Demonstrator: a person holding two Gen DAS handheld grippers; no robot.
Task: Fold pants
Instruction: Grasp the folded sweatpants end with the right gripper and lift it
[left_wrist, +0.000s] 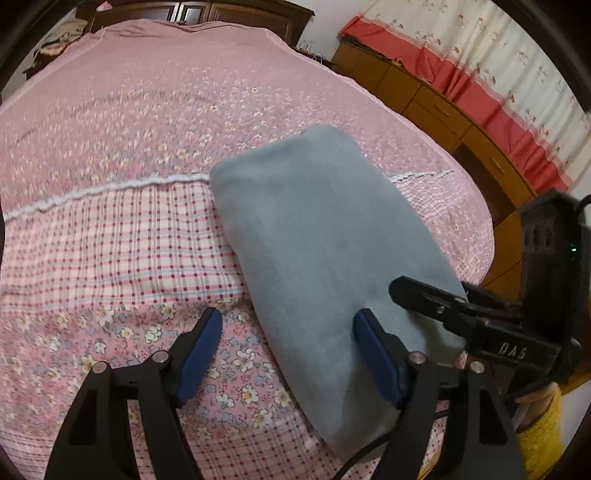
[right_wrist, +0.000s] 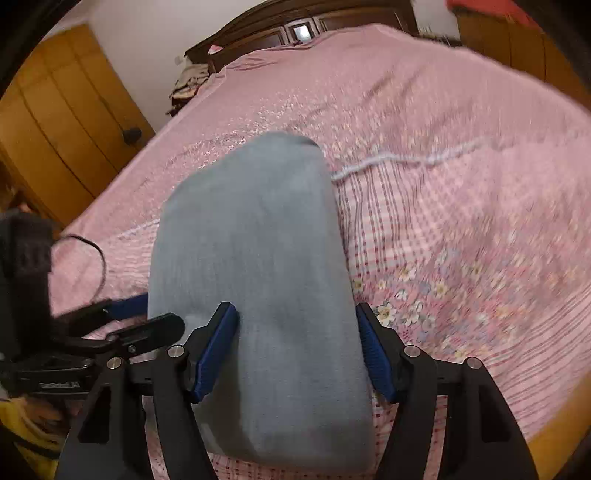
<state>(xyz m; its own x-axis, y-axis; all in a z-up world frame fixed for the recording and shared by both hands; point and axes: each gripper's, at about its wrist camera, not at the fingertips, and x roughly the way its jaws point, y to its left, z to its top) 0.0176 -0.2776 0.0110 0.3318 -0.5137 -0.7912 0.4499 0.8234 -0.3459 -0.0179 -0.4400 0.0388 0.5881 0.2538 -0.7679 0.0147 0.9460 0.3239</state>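
The pants (left_wrist: 317, 236) are folded into a thick grey-blue bundle lying lengthwise on the pink bedspread (left_wrist: 122, 240). My left gripper (left_wrist: 288, 326) stands open at the bundle's near left edge. Its right pad (left_wrist: 376, 354) is over the cloth and its left pad (left_wrist: 201, 350) is over the floral sheet. In the right wrist view the same bundle (right_wrist: 255, 258) runs between the fingers of my right gripper (right_wrist: 295, 312). That gripper is open, one blue pad (right_wrist: 218, 343) on each side of the near end and no squeeze on the cloth. The right gripper's finger (left_wrist: 428, 295) also shows at the bundle's right side.
The bed's right edge (left_wrist: 484, 236) borders a wooden cabinet (left_wrist: 424, 96) under red and floral curtains. A dark headboard (right_wrist: 295, 22) closes the far end, with a wooden door (right_wrist: 62, 122) to its left. A yellow sleeve (left_wrist: 543, 435) and a black cable (right_wrist: 96, 258) sit near the grippers.
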